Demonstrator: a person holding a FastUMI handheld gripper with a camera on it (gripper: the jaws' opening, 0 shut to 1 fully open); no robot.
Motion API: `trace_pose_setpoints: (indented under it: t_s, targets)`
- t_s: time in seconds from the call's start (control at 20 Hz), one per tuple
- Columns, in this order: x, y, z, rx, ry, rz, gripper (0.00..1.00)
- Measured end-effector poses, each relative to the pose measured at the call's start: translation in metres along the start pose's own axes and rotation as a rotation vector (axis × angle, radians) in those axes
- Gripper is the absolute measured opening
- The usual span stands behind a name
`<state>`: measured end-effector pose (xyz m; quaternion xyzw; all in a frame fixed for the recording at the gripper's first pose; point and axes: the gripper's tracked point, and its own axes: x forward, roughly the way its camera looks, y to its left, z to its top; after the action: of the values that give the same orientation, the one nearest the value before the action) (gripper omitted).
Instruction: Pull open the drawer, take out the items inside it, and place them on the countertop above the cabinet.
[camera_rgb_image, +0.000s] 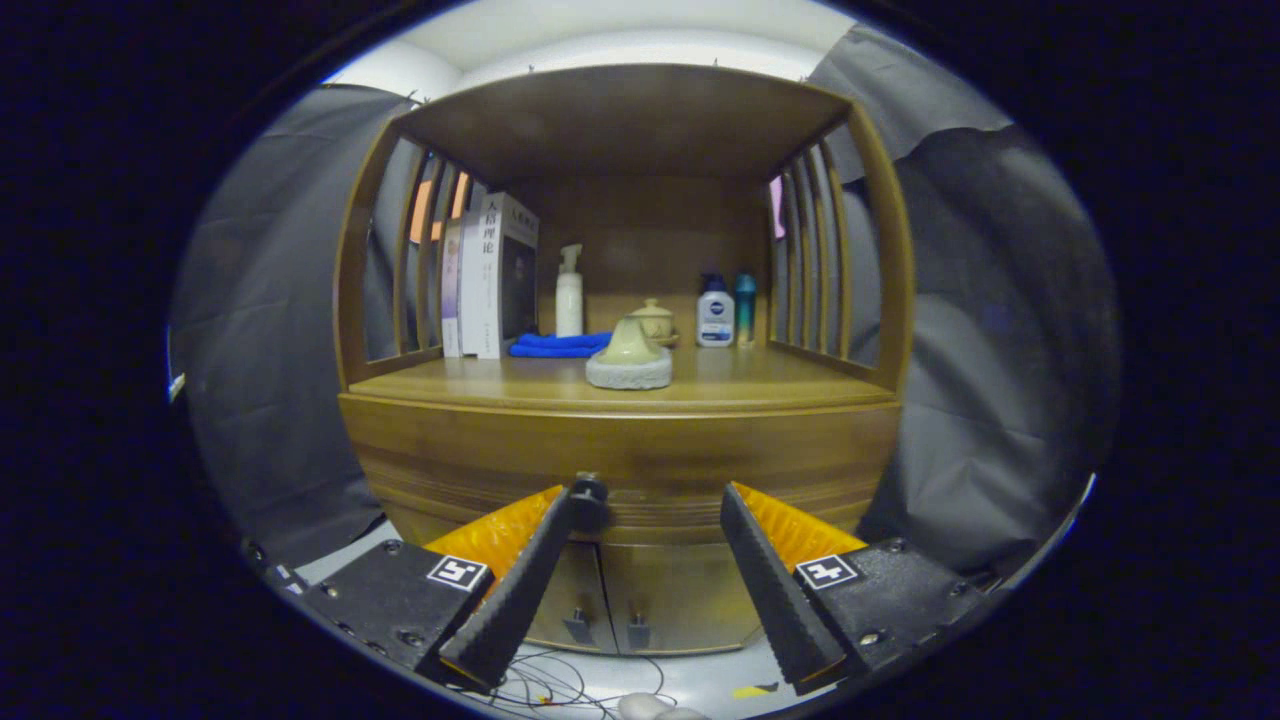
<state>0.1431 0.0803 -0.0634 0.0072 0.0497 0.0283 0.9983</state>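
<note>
A wooden cabinet faces me, its drawer front (620, 460) closed below the countertop (760, 385). A small dark knob (589, 491) sits on the drawer front, right at the tip of my left finger. My gripper (648, 500) is open, fingers spread wide just short of the drawer front, with nothing between them. The drawer's contents are hidden.
On the countertop stand books (490, 275), a white pump bottle (569, 292), a blue cloth (558, 345), a pale lidded jar on a stone base (629, 358), a small pot (655, 320) and two bottles (716, 312). Slatted side rails and a shelf roof enclose it. Two cabinet doors (610, 600) lie below; cables (560, 685) on the floor.
</note>
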Motion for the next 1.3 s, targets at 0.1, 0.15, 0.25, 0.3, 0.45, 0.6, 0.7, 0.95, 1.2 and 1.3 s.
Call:
trace_pose_setpoints:
  t_s: [0.1,0.15,0.25,0.3,0.45,0.6,0.7,0.95,1.2,1.3]
  targets:
    - [-0.032,-0.015,0.006,0.013,-0.025,-0.011,0.97]
    - [-0.045,-0.021,0.009,0.014,-0.037,-0.015,0.97]
    - [-0.072,-0.032,0.018,0.003,-0.065,-0.031,0.97]
    - [-0.081,-0.037,0.022,0.001,-0.075,-0.037,0.97]
    - [-0.11,-0.043,0.03,0.019,-0.103,-0.038,0.97]
    - [-0.126,-0.048,0.029,0.001,-0.113,-0.042,0.97]
    - [-0.133,-0.052,0.029,-0.004,-0.112,-0.046,0.97]
    - [-0.136,-0.058,0.031,0.019,-0.108,-0.05,0.97]
    - [-0.138,-0.063,0.035,0.019,-0.118,-0.062,0.97]
    - [-0.138,-0.063,0.035,0.019,-0.115,-0.062,0.97]
